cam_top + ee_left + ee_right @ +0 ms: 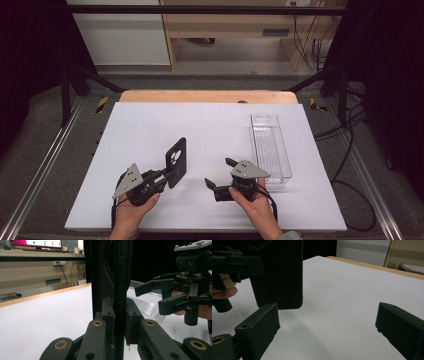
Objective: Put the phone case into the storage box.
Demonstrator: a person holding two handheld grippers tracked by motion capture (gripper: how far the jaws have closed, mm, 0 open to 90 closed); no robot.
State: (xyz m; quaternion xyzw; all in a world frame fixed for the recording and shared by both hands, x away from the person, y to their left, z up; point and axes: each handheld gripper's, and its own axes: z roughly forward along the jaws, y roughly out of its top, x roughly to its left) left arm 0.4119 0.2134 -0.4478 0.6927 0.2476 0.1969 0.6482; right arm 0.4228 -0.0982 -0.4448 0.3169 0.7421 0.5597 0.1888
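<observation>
My left tool (pixel 169 175) pinches the black phone case (pixel 176 161) by its lower edge, holding it upright above the white tabletop (pixel 150 130). My right tool (pixel 218 174), jaws spread and empty, faces the case from just beside it, with the clear tray (pixel 270 145) behind.

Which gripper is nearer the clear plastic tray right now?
Right. The right gripper sits just left of the clear plastic tray, fingers open and empty. The left gripper is farther left across the table, shut on a black phone case.
</observation>
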